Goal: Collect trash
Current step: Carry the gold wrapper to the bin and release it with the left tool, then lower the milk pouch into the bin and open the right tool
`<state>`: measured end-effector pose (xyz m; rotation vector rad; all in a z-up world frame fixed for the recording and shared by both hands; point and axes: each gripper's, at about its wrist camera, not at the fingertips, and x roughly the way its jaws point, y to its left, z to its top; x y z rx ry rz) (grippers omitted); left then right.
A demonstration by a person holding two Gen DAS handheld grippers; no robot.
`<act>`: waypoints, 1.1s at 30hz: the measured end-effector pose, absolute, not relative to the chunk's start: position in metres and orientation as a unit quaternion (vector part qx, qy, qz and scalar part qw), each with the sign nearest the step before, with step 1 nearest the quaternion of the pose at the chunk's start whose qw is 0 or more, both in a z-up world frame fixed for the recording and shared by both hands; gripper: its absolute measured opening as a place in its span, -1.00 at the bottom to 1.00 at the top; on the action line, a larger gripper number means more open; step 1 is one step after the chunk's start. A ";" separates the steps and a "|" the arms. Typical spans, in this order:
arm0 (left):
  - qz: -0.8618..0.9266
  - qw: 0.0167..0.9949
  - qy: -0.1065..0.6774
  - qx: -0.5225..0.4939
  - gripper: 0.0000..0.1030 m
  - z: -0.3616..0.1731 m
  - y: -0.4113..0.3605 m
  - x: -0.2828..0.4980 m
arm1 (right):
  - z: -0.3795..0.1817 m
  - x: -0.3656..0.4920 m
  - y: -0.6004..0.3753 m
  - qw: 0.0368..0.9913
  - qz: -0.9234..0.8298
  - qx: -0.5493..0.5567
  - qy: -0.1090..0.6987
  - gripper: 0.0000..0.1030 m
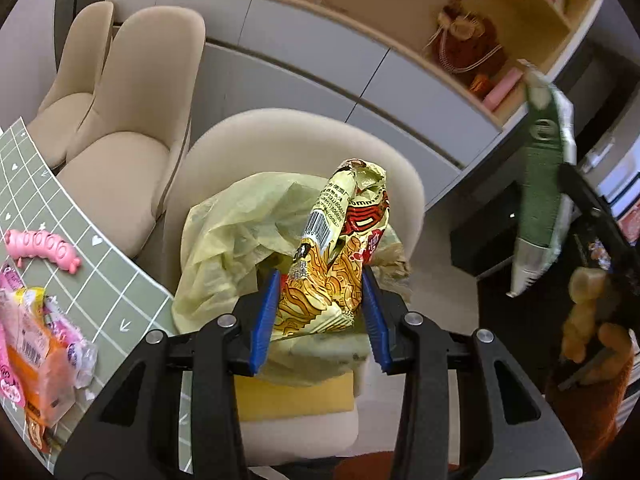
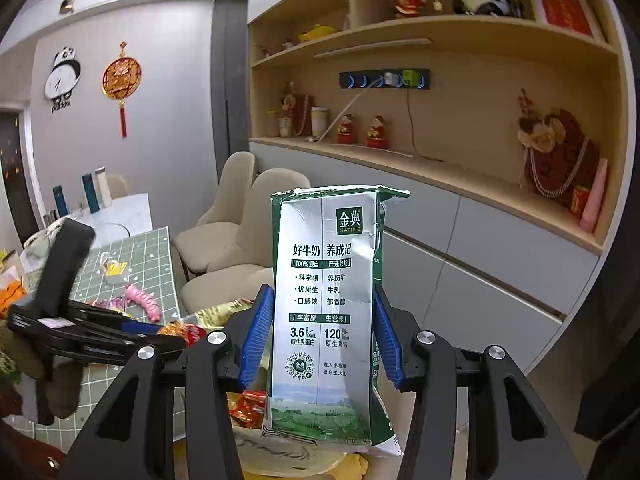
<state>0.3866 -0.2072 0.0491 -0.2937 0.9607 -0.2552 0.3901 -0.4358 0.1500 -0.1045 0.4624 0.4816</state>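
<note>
Each handheld gripper, the left gripper [image 1: 320,312] and the right gripper [image 2: 322,336], has a matte black linkage frame with round silver screw heads. Ribbed blue pads line the fingers [image 1: 264,316]. A fuzzy orange-brown sleeve [image 1: 580,404] covers the wrist.

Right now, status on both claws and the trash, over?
Left claw shut on noodle wrapper, over yellow bag on chair. Right claw shut on milk carton, upright. Bag mouth looks crumpled; nothing else in the way.
</note>
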 end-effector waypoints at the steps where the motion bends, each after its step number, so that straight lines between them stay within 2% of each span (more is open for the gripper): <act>1: -0.119 0.867 0.464 -0.139 -0.27 0.045 -0.209 0.393 | 0.147 0.394 -0.440 0.943 0.237 -0.045 0.229 -0.11; 6: -0.097 0.856 0.491 -0.127 -0.26 0.016 -0.222 0.427 | 0.125 0.410 -0.455 0.939 0.238 -0.016 0.250 -0.11; 7: -0.091 0.855 0.494 -0.129 -0.23 0.013 -0.223 0.431 | 0.120 0.412 -0.456 0.937 0.238 -0.011 0.256 -0.11; 9: -0.083 0.848 0.503 -0.143 0.02 0.003 -0.221 0.441 | 0.111 0.418 -0.460 0.934 0.239 -0.004 0.266 -0.11; 11: -0.083 0.843 0.507 -0.156 0.09 -0.002 -0.218 0.446 | 0.103 0.421 -0.461 0.931 0.242 0.001 0.273 -0.11; 19: -0.054 0.860 0.484 -0.153 0.11 0.016 -0.198 0.423 | 0.073 0.450 -0.441 0.912 0.274 0.031 0.302 -0.11; 26: -0.018 0.872 0.467 -0.148 0.11 0.031 -0.175 0.388 | 0.060 0.463 -0.379 0.909 0.304 -0.002 0.287 -0.10; 29: 0.002 0.880 0.457 -0.132 0.11 0.037 -0.169 0.373 | 0.039 0.479 -0.359 0.902 0.294 -0.003 0.318 -0.10; 33: 0.026 0.880 0.455 -0.135 0.11 0.038 -0.158 0.361 | 0.003 0.500 -0.346 0.867 0.283 0.040 0.409 -0.10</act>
